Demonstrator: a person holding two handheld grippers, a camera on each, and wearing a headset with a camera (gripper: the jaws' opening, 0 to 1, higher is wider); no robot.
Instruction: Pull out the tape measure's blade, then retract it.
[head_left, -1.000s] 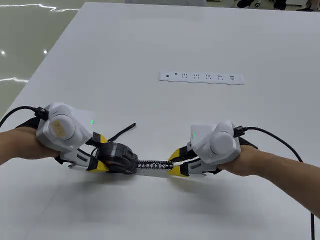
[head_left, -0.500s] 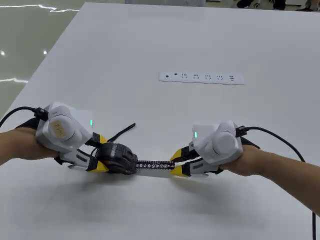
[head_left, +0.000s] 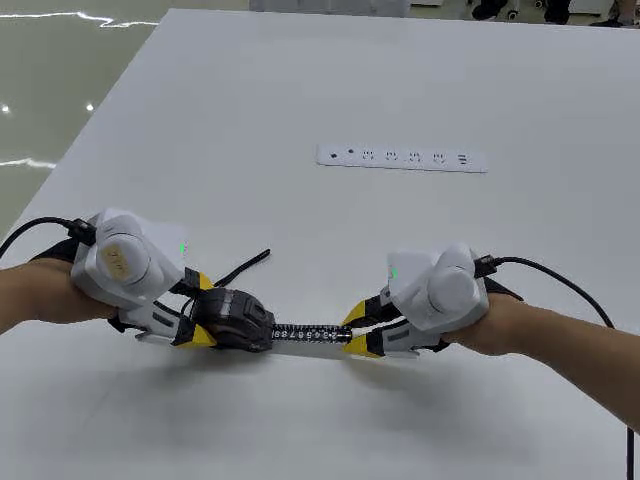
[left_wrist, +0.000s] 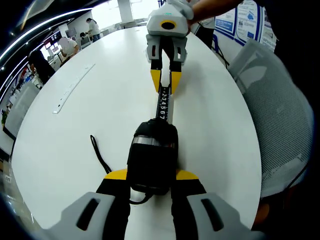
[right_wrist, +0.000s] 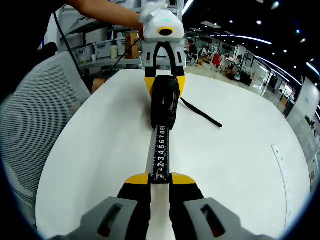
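Tape measure blade reaches slightly farther toward 3 o'clock than before. Left gripper clamps the case, right gripper pinches the blade's end. Pull-out looks underway.

bright overhead light | soft shadows | fisheye edges | sharp

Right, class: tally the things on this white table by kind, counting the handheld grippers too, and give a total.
Tape measure: 1
Power strip: 1
Grippers: 2, the left gripper and the right gripper
Total: 4
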